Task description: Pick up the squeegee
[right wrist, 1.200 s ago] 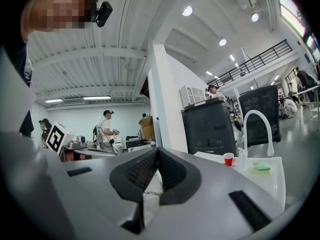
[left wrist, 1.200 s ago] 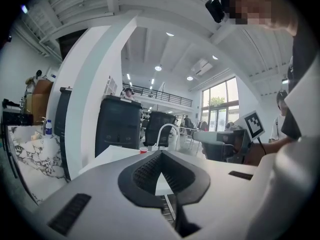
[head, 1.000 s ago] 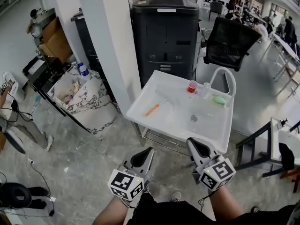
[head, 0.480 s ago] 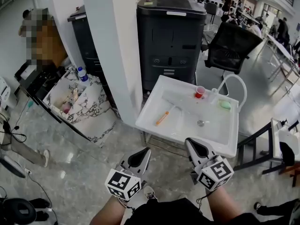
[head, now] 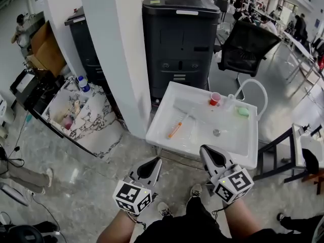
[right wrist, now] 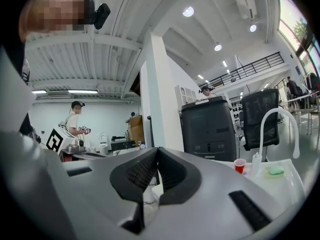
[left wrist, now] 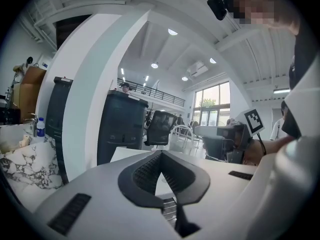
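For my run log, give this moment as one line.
stage: pre-grasp | left hand-held gripper: shut, empty | right hand-held gripper: shut, empty | squeegee: in sink, untouched

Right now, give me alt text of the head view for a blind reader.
An orange-handled squeegee lies in a white sink, with a red cup and a green sponge at its far edge. The left gripper and right gripper point toward it, both shut and empty.

The left gripper [head: 154, 164] and right gripper [head: 207, 152] are light grey shells with dark slots, whose jaws carry black ribbed pads [left wrist: 146, 172]; each bears a white cube [head: 134, 197] printed with black square markers. The person wears dark clothing [head: 182, 228] and pale shoes [head: 164, 209]
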